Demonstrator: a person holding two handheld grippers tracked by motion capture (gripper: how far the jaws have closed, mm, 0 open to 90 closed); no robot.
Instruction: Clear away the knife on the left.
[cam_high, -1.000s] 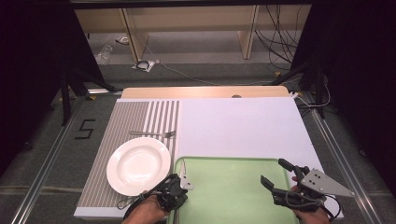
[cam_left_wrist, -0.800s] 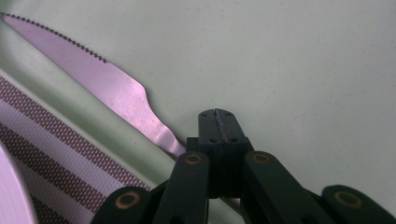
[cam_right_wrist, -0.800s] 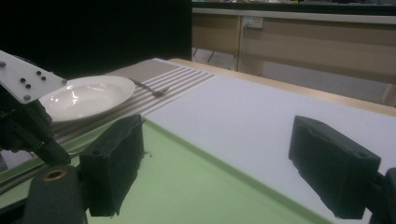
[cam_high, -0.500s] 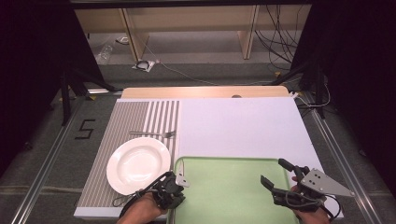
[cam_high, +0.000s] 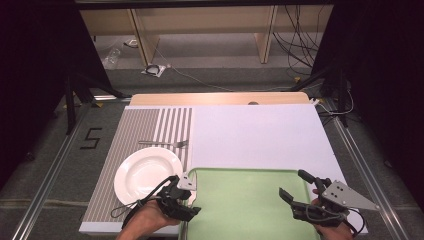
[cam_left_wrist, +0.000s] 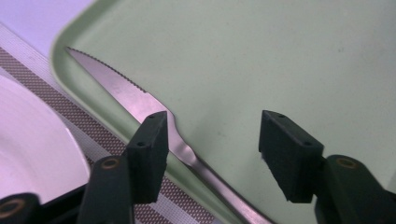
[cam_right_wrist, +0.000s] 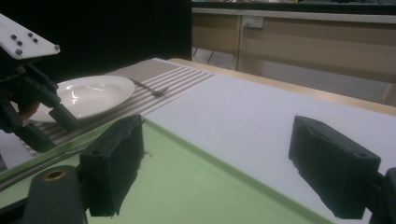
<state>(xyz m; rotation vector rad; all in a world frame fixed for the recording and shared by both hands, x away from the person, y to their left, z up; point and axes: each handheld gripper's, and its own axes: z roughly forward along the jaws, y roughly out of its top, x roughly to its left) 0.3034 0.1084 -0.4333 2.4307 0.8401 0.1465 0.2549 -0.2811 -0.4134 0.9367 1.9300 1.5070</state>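
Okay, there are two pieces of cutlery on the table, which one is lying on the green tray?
The knife, with its serrated blade lying along the left rim of the green tray, under the open left gripper. The fork lies apart on the striped placemat, beyond the white plate.

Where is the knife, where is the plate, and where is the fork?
knife (cam_left_wrist: 133, 95), left gripper view, on the flat of its blade.
plate (cam_high: 145, 172), high view, on its white middle.
fork (cam_high: 165, 143), high view, on its handle.

Table (cam_high: 260, 135) with placemat (cam_high: 145, 130), tray (cam_high: 240, 200)
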